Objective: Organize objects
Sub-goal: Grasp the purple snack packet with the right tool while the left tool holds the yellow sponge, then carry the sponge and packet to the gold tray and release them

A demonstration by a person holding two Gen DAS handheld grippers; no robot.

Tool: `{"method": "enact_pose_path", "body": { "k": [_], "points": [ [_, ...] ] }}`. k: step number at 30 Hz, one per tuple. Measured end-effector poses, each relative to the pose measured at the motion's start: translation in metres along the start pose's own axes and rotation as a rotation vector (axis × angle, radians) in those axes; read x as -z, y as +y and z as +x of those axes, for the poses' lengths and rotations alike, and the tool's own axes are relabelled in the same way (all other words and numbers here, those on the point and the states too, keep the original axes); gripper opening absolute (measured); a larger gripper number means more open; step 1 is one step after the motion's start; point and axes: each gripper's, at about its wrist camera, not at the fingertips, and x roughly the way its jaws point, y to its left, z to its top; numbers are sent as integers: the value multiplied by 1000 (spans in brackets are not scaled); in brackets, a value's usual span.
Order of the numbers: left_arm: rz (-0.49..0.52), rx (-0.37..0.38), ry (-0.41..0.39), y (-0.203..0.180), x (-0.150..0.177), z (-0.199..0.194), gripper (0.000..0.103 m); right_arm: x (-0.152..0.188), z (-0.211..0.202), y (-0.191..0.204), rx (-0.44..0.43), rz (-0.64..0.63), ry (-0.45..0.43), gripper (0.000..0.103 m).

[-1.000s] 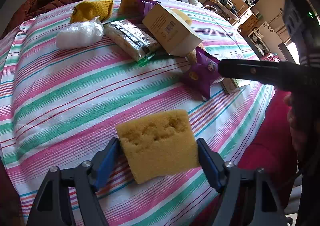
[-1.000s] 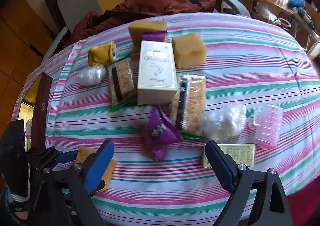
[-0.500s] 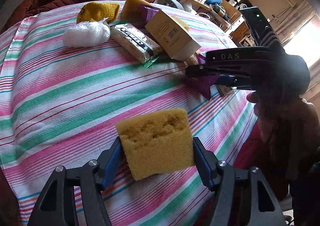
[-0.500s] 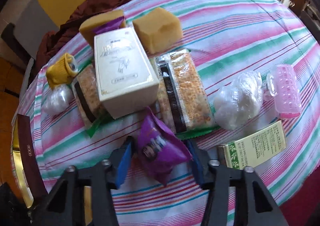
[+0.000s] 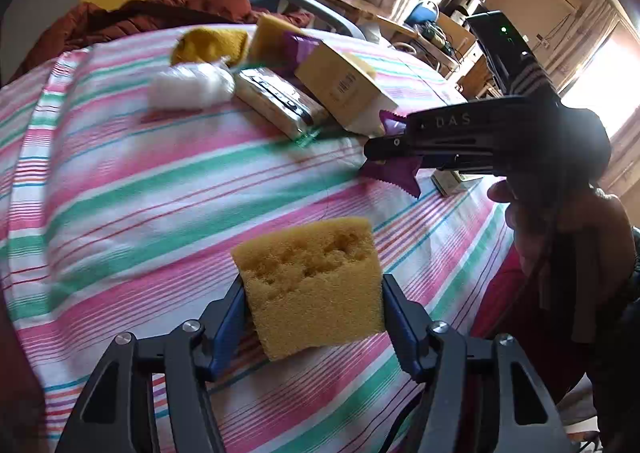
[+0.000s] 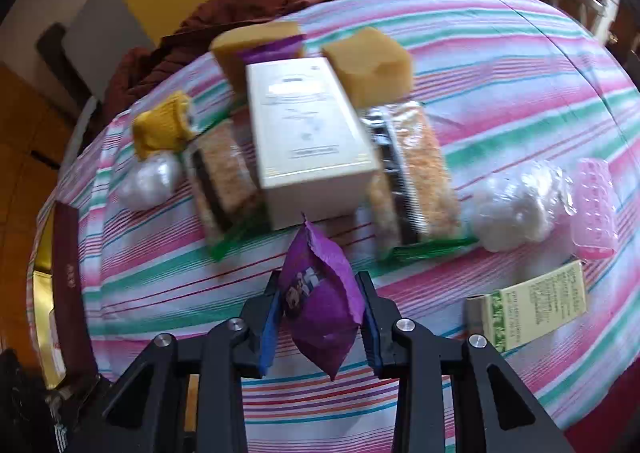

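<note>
While the left gripper (image 5: 312, 313) held the yellow sponge (image 5: 310, 285) just over the striped tablecloth (image 5: 120, 205), its blue pads pressed both sides of the sponge — jaws had just been closing on it. Right gripper (image 6: 320, 317) was clamped on the purple snack packet (image 6: 320, 301), jaws likewise just closed, packet upright between the pads above the cloth. Beyond the packet lay a cream box (image 6: 308, 133) flanked by two clear-wrapped snack bars (image 6: 222, 177) — one on each side. Two more sponges (image 6: 368, 65) sat behind the box. A yellow knitted item (image 6: 160, 125) and a white wrapped bundle (image 6: 148, 185) lay to the left; a second white bundle (image 6: 516, 209), a pink roller (image 6: 596, 209) and a green-printed carton (image 6: 532, 305) to the right.
</note>
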Motion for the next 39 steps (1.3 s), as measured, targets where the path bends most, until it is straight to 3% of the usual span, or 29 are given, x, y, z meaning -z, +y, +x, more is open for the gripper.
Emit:
{"method": "enact_pose_path", "body": {
  "k": [4,8,18,22,30,39],
  "points": [
    [-13,-29,-49,4,1,-18,64,5,0,18,-78,-88,11,30],
    [-11,-87,-115,5,2,-45,64,16,1,36,-88,-182,16,30],
    [-41,-219,-238,24,8,-105,64,17,-13,47,-130,-251,-29,29],
    [-67,-238,-266,34,15,-123,64,20,-28,62,-172,-261,-56,29],
    [-151,-282,-306,71,35,-157,64,29,-33,141,-270,-353,-66,29],
    [-344,-386,-407,150,74,-224,65,48,-21,260,-388,-501,-26,29]
  ]
}}
